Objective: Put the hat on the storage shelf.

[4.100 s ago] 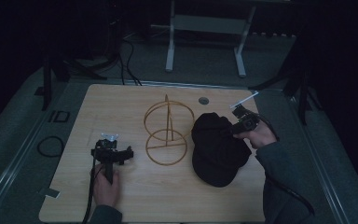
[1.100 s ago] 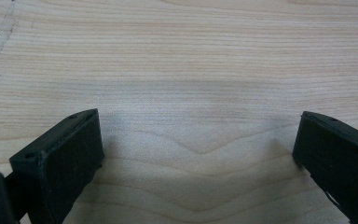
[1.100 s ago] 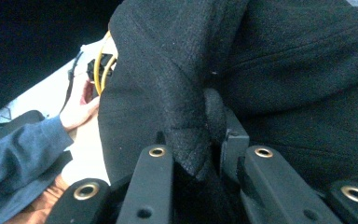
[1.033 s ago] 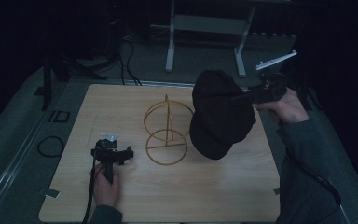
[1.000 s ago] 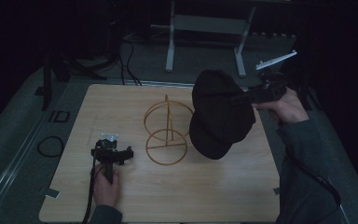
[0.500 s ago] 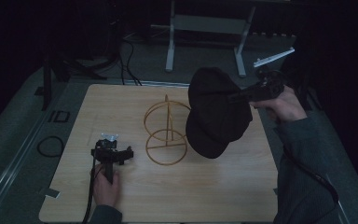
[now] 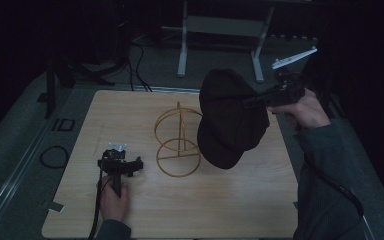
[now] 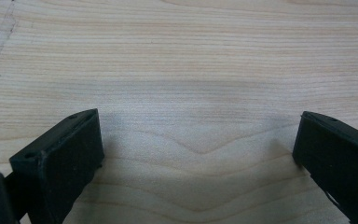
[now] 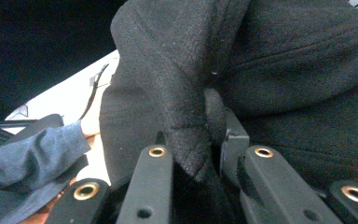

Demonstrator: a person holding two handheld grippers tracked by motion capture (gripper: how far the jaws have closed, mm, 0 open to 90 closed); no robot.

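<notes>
- The right tongs point(image 7: 250, 100) are clenched on a pinched fold of the black flat cap point(image 7: 230, 120); the right gripper view shows the cloth point(image 9: 191, 107) bunched between the two jaws.
- The cap hangs in the air above the right half of the counter point(image 7: 230, 210), just to the right of the gold wire hat stand point(image 7: 178, 140), its brim drooping below the crown.
- The step in hand looks like carrying the cap over to the stand and setting it on top.
- To do it well, keep the pinch firm: the hold is on a thin fold near the edge, so a quick swing could let the cloth slip.
- Lift high enough that the sagging brim clears the stand's upper ring; the stand looks light, and a snag may tip it.
- Bring the open underside of the crown over the top of the stand before lowering, then let go only once the cap's weight rests on the wire.
- The left tongs point(image 7: 120, 164) lie released on the counter's left side, jaws spread over bare wood point(image 8: 191, 93), nothing between them; they could steady the stand's base ring if it wobbles.
</notes>
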